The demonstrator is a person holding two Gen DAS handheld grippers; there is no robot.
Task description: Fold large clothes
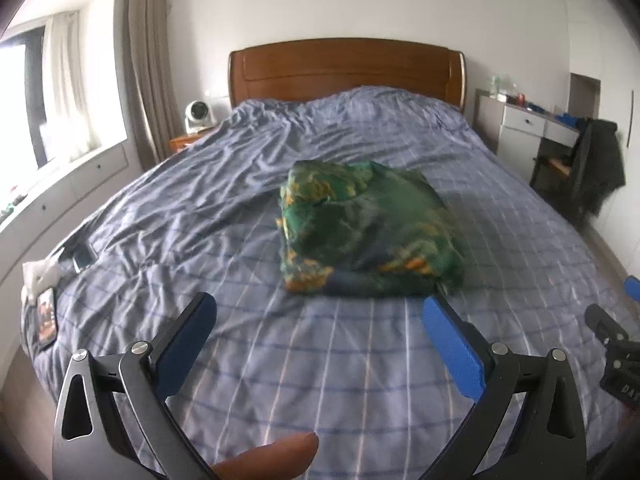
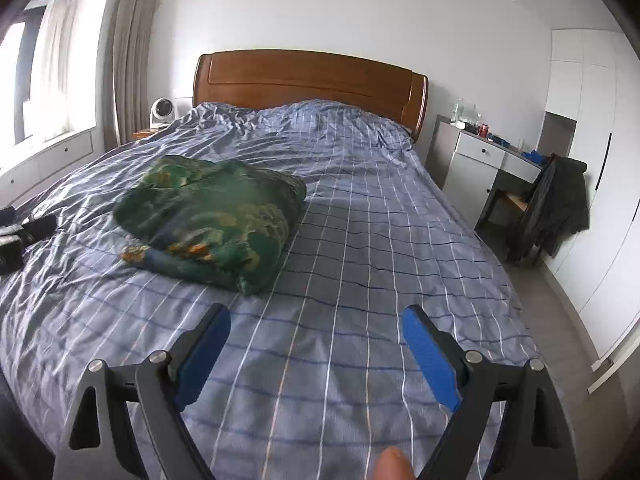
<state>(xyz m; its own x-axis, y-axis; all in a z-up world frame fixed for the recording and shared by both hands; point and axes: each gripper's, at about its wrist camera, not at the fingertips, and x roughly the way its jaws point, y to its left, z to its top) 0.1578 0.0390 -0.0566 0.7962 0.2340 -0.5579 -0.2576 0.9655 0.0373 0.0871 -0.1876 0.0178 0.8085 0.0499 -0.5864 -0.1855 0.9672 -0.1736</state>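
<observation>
Bedroom, big bed [image 2: 360, 264] with blue checked duvet, bit rumpled on far left side. Wooden headboard [image 2: 308, 80] against white wall, curtains [image 1: 140, 60] and window left. Right side: grey-white desk [image 2: 476, 160] with drawers, red can [image 2: 484, 130] and bottles on top, labels too small to read. Dark jacket [image 2: 560, 204] over chair beside it. Small white fan [image 1: 197, 114] far left. Green patterned garment [image 1: 368, 228] folded into bundle mid-bed. Left claw [image 1: 320, 316] spread wide, holding nothing. Right claw [image 2: 316, 324] same, spread, hovering over bare duvet near foot.
</observation>
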